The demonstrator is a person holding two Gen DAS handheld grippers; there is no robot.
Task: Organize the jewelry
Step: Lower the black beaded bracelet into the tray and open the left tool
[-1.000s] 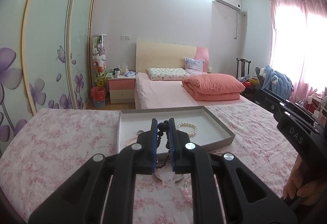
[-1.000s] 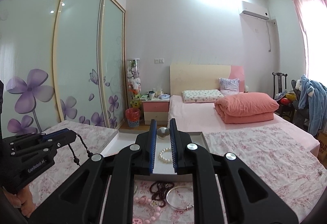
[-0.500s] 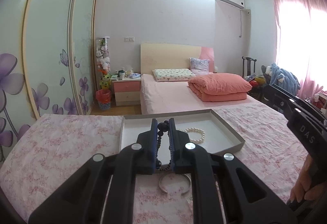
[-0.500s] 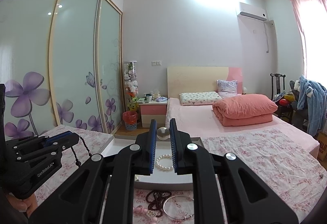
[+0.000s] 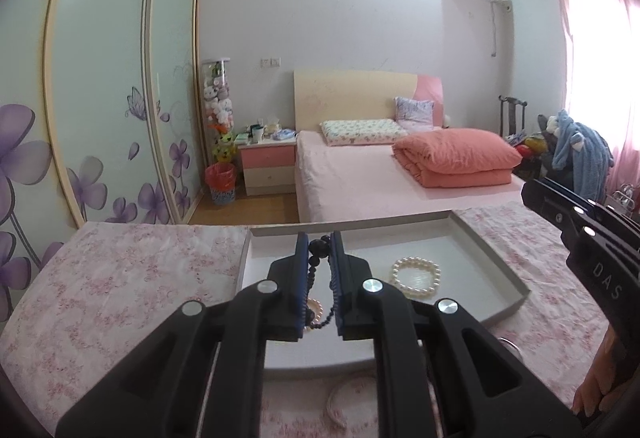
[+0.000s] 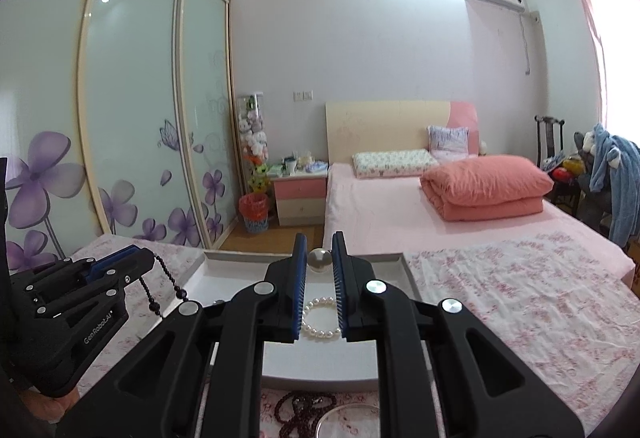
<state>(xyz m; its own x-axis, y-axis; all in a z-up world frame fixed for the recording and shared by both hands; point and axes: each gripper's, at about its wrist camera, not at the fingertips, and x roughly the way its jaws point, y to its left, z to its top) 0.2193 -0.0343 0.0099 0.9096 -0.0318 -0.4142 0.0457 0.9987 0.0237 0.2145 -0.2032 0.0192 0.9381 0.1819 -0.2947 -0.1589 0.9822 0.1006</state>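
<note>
While both grippers hang over the tray (image 5: pixel 516 288), two pieces are mid-carry to it.
Left gripper (image 5: pixel 319 270) pinches a dark bead strand (image 5: pixel 318 252), loop dangling above the tray floor; right gripper (image 6: pixel 320 262) clamps a silver ball (image 6: pixel 319 260), angled slightly down. Next, I'd judge: lower, release clear of the pearl bracelet (image 5: pixel 416 275).

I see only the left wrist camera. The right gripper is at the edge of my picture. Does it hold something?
Observer: Yes. The right gripper is shut on a small silvery ball.
Operator: What lies in front of the tray, below my fingers?
Observer: A dark red bead strand lies on the flowered cloth, just before the tray.
Operator: How does my necklace hang?
Observer: The dark bead necklace dangles in two strands from the left gripper.
</note>
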